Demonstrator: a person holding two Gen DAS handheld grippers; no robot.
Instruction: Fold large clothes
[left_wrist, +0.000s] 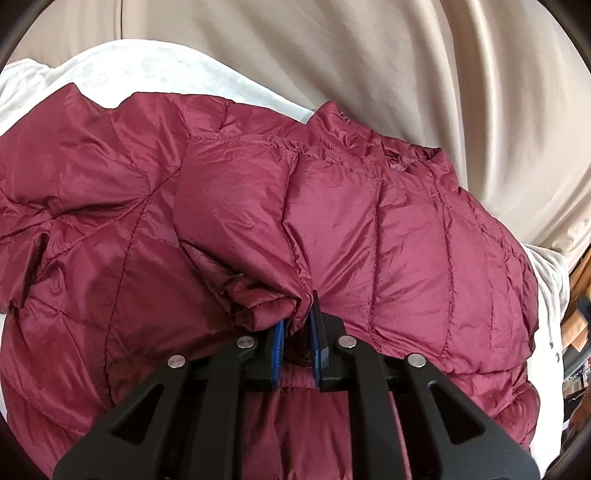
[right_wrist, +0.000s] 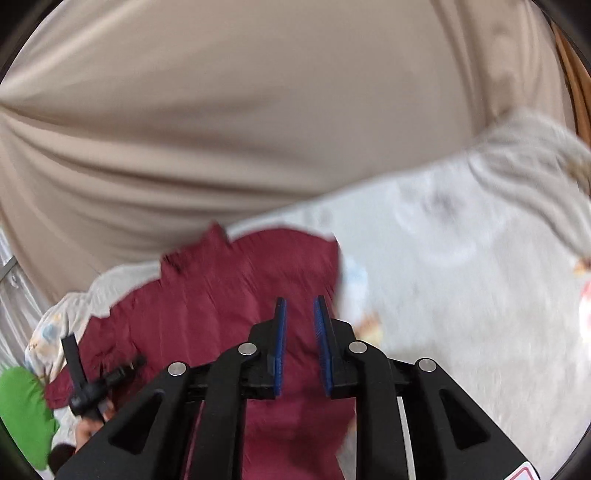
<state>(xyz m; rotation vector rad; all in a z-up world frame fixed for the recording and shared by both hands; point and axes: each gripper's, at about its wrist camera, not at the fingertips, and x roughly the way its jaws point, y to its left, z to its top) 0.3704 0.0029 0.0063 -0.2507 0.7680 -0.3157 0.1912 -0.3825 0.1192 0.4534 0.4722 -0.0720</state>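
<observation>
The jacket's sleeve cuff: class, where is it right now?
In the left wrist view, the sleeve cuff is pinched in the left claw, folded across the maroon puffer jacket lying on the white blanket.

My left wrist camera looks along its fingers, close over the maroon jacket (left_wrist: 258, 221). My right wrist camera sits higher and farther back, blurred, sharing that jacket (right_wrist: 236, 295) and the beige curtain (right_wrist: 258, 110).

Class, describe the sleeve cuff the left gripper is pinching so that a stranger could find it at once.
Start at the maroon quilted jacket spread on the white blanket. One sleeve lies folded across its middle. Its bunched cuff sits between the blue pads of the left gripper, the only part of the jacket being gripped.
</observation>
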